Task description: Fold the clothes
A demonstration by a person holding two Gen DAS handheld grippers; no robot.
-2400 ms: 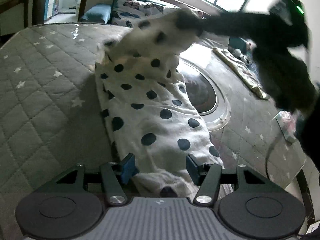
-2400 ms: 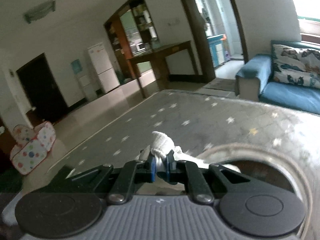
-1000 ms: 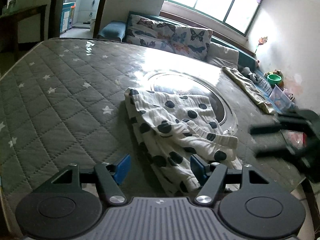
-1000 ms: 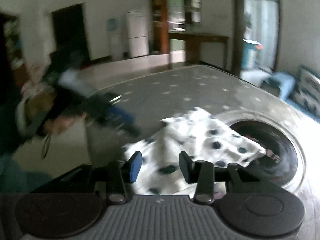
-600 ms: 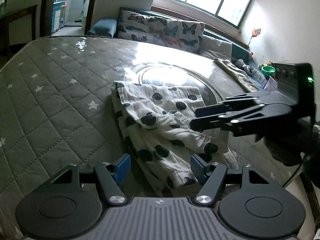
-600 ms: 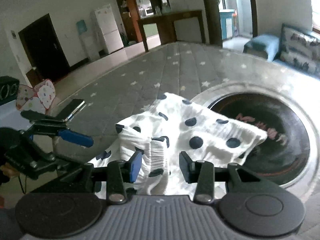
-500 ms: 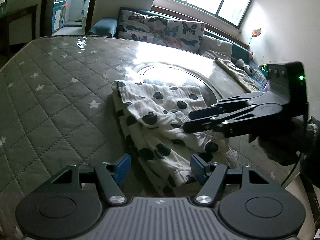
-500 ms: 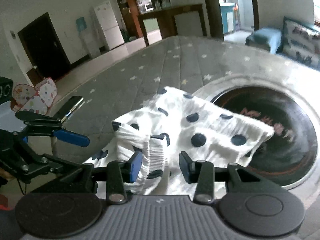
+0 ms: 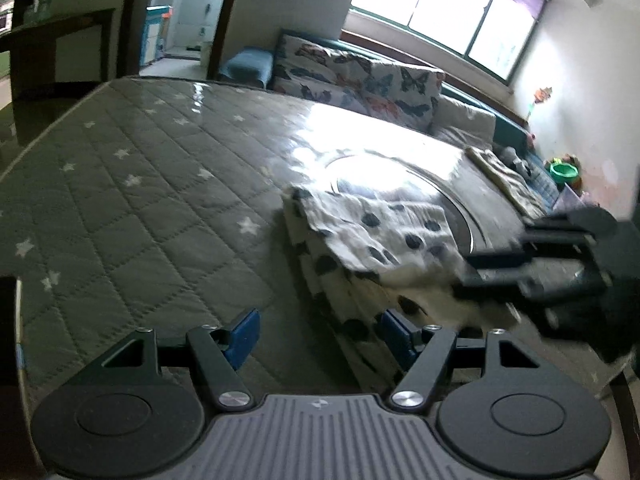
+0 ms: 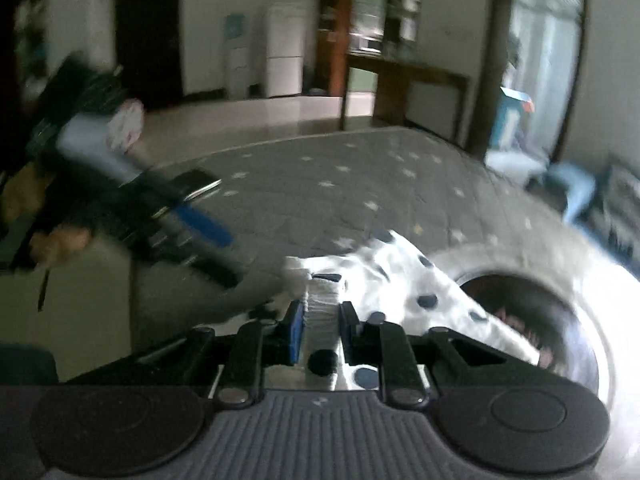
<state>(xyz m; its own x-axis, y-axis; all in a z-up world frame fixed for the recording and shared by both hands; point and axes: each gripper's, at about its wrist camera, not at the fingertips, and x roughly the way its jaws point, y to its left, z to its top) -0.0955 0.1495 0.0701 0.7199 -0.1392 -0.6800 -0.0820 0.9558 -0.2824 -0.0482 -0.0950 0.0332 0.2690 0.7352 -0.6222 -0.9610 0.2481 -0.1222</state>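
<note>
A white garment with dark polka dots (image 9: 372, 240) lies folded over on the grey star-quilted table (image 9: 140, 200). My left gripper (image 9: 320, 330) is open and empty, just short of the garment's near edge. My right gripper (image 10: 322, 326) is shut on the garment's ribbed waistband (image 10: 322, 304); it also shows blurred in the left wrist view (image 9: 532, 256) at the garment's right side. The left gripper shows blurred at the left of the right wrist view (image 10: 192, 216).
A round glass inset (image 9: 400, 184) lies in the table beyond the garment. Another cloth (image 9: 504, 180) lies at the far right of the table. A sofa with butterfly cushions (image 9: 360, 76) stands behind. The table edge is close on the right.
My right gripper has closed on the garment's waistband; half a second ago it was open over it. My left gripper has drawn back to the left of the garment, still open.
</note>
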